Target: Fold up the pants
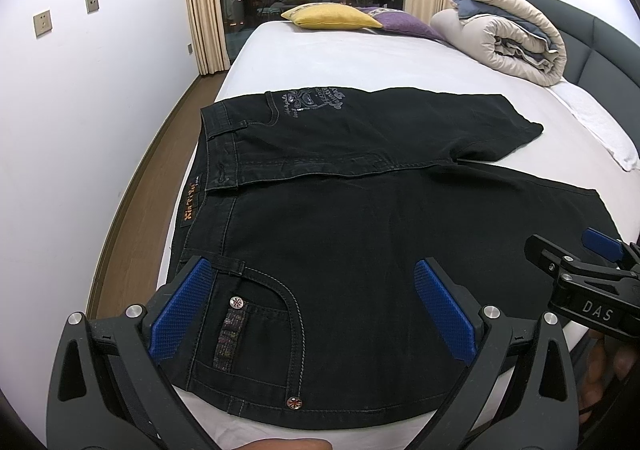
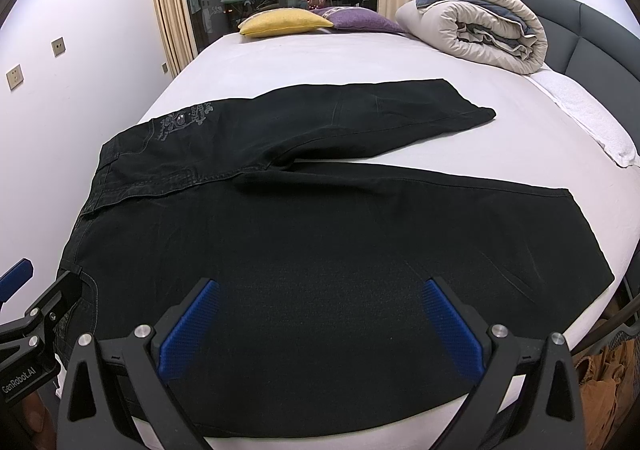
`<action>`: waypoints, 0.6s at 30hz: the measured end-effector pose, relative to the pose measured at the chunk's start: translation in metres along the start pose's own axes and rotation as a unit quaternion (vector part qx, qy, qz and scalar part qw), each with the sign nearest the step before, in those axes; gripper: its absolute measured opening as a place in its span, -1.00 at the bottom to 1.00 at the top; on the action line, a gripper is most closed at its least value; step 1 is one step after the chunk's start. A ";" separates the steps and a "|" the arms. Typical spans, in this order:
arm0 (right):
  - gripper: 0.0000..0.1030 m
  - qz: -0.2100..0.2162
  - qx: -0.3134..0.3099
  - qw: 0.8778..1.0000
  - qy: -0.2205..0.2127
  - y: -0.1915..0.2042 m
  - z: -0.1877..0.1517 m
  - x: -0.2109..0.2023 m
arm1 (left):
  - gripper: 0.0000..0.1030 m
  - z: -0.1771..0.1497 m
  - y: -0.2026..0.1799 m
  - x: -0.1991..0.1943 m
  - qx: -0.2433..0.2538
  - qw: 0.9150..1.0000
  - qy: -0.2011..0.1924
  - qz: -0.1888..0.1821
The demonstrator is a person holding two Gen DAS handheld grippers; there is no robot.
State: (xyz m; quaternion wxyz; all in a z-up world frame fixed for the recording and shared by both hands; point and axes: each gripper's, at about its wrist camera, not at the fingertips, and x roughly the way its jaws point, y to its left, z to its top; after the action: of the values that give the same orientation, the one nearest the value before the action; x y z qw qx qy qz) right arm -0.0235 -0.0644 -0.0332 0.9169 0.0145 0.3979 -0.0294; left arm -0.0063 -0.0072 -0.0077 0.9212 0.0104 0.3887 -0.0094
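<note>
- Left wrist view: the left gripper (image 1: 316, 306) is held spread wide and grasps nothing; its two blue fingers (image 1: 180, 310) hover over the near hip of the pants (image 1: 360, 230), the left finger above the pocket and its belt loop, the right finger above plain dark cloth.
- One pair of black pants is seen, laid flat on the bed (image 1: 360, 61) just beyond the fingertips, waistband to the left of the fingers, both legs running off to the right.
- No fold is judged to be made yet: the two legs lie apart in a V, so the whole folding is left.
- The right gripper (image 1: 580, 250) is seen to the right of the fingers, over the near leg.
- Right wrist view: the right gripper (image 2: 320, 322) is likewise released and empty, its fingers above the near leg, close to the bed's front edge.
- Beyond the fingertips are counted two cushions, one yellow cushion (image 2: 286, 21) and one purple cushion (image 2: 360, 19), and one rolled duvet (image 2: 480, 21).
- The left gripper (image 2: 36, 306) is seen at the left of the fingers, by the waistband.
</note>
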 end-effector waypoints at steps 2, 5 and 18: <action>1.00 0.000 0.000 1.000 0.000 0.000 0.000 0.000 | 1.00 -0.001 0.000 0.000 0.000 1.000 0.000 0.000; 1.00 0.000 0.000 1.000 0.000 0.000 0.000 0.000 | 1.00 -0.001 0.000 0.000 0.000 1.000 0.000 0.000; 1.00 0.000 0.000 1.000 0.001 0.000 0.000 0.000 | 1.00 0.000 -0.002 -0.001 0.003 1.000 0.003 -0.011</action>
State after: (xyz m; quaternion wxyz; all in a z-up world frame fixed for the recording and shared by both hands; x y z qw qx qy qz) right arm -0.0236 -0.0640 -0.0336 0.9166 0.0147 0.3984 -0.0295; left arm -0.0066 -0.0089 -0.0072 0.9200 0.0090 0.3913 -0.0202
